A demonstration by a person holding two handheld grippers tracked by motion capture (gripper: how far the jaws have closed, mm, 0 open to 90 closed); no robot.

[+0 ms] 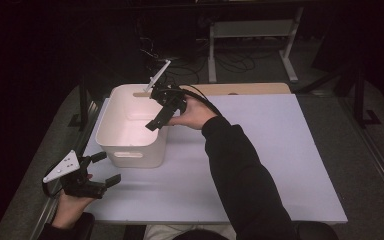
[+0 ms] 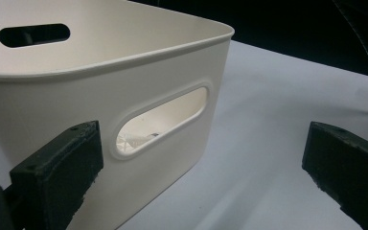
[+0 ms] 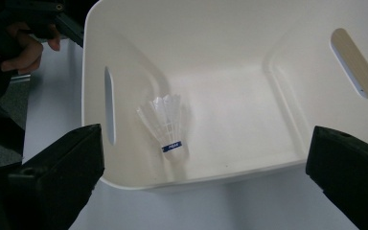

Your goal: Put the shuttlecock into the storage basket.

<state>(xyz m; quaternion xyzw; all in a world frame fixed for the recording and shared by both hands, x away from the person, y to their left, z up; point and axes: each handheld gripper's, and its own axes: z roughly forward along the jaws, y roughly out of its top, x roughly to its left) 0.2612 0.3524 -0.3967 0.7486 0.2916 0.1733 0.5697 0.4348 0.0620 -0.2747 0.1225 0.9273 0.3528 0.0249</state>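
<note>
The shuttlecock (image 3: 165, 125) lies on its side on the floor of the white plastic bin (image 3: 211, 179), near the wall with the slot handle on the left of the right gripper view; its white feather skirt points up the picture and its cork end, ringed by a blue band, points down toward the camera. Nothing touches it. It sits below and between the right gripper's (image 1: 162, 111) two black jaws, which stand spread as wide as they go with nothing between them, released. In the high view that gripper hangs over the bin's (image 1: 130, 155) right rim, tilted down into the opening, held in a hand (image 1: 194, 114) with a dark sleeve.

The bin stands on a pale table top (image 1: 260, 165), toward its left rear part, and has an oval handle slot in each end wall.

The left gripper (image 1: 102, 169) rests low at the near left of the table, just in front of the bin's near end wall and apart from it. Its jaws are also spread open and empty, framing the bin's near corner and handle slot (image 2: 160, 120) in the left gripper view; through that slot a bit of the white feathers (image 2: 135, 140) shows inside.
</note>
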